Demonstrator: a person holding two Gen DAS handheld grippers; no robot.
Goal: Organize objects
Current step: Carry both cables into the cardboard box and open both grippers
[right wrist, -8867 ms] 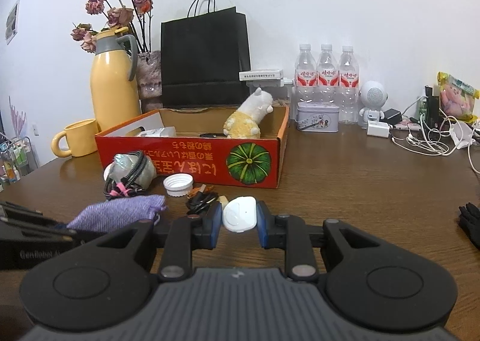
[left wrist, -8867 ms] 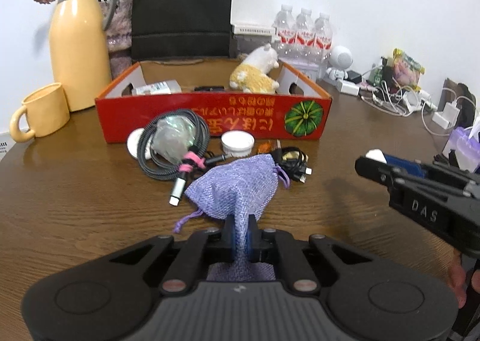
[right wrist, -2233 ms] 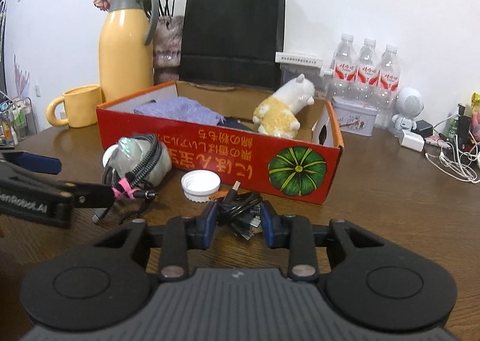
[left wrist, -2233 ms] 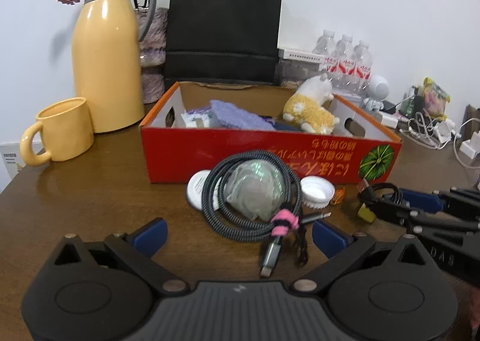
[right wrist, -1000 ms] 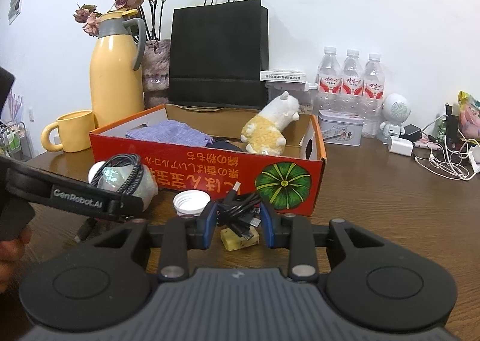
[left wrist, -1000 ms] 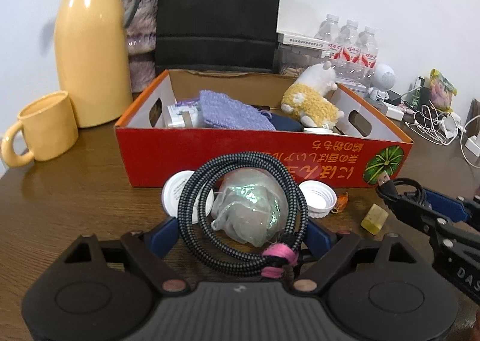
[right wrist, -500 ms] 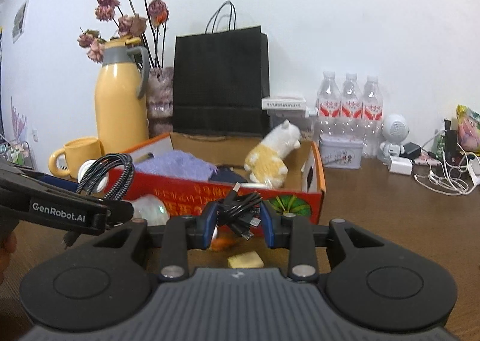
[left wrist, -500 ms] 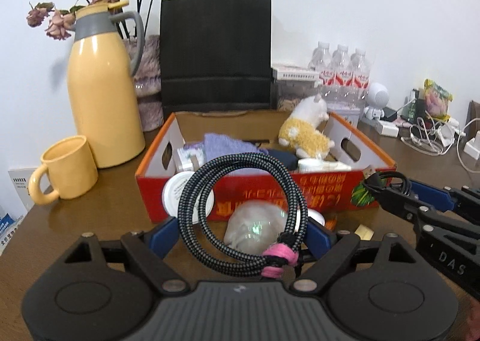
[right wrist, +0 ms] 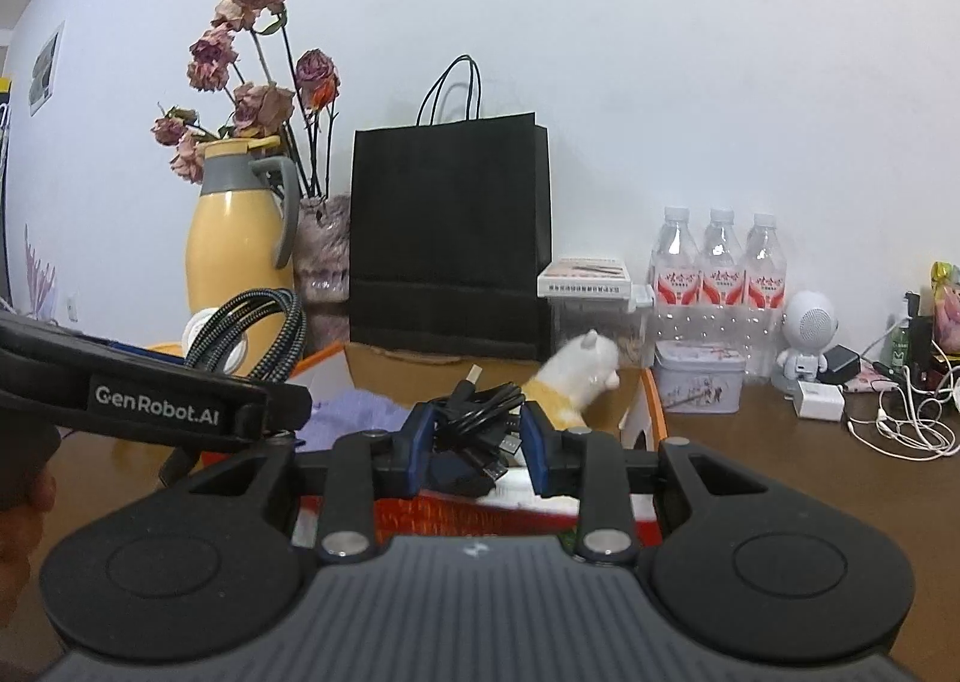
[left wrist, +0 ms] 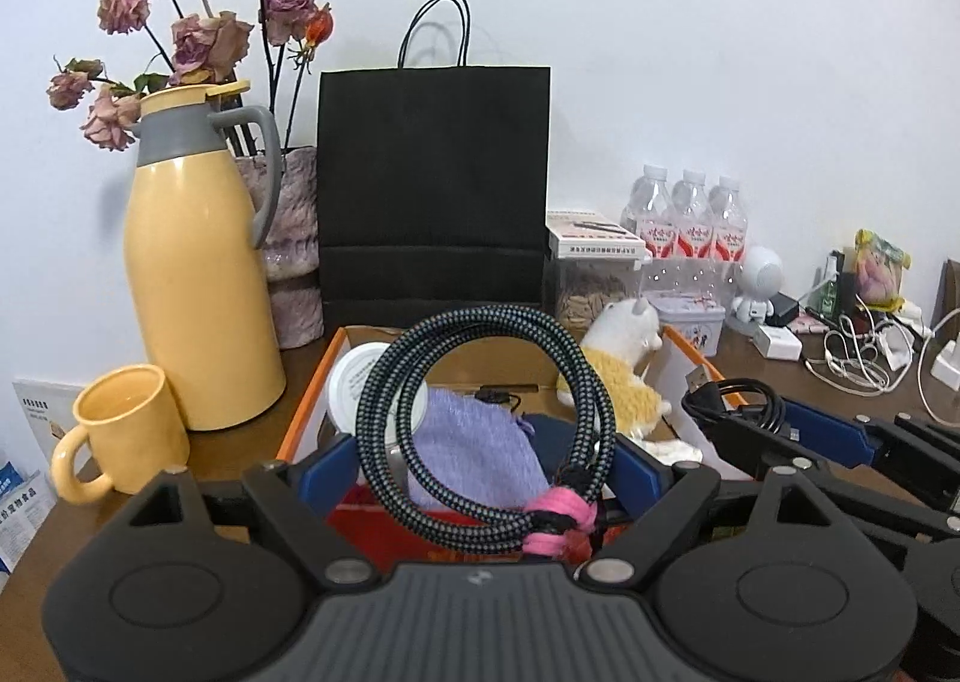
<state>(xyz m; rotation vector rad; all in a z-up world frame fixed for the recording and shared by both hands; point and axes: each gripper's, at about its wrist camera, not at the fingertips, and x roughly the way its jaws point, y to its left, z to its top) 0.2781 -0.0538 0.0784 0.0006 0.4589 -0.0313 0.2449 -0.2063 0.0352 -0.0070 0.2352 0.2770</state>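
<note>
while two items are carried above the table, the tidying is judged well advanced: a pouch (left wrist: 474, 451), a plush (left wrist: 624, 376) and a white lid (left wrist: 354, 382) are already lodged in the box (left wrist: 312, 400), and what is left loose on the table cannot be seen. item one: coil (left wrist: 486, 430), braided, bound by a pink tie (left wrist: 558, 517), clamped across its width by the left gripper (left wrist: 480, 472) with jaws set wide; it stands nearly upright on edge, the hoop facing the camera, the tie lowest, over the near wall of the box. item two: black cable (right wrist: 480, 418), bundled, pinched between the narrow-set jaws of the right gripper (right wrist: 477, 439), one plug pointing up and away. both drops into the box are judged outstanding.
</note>
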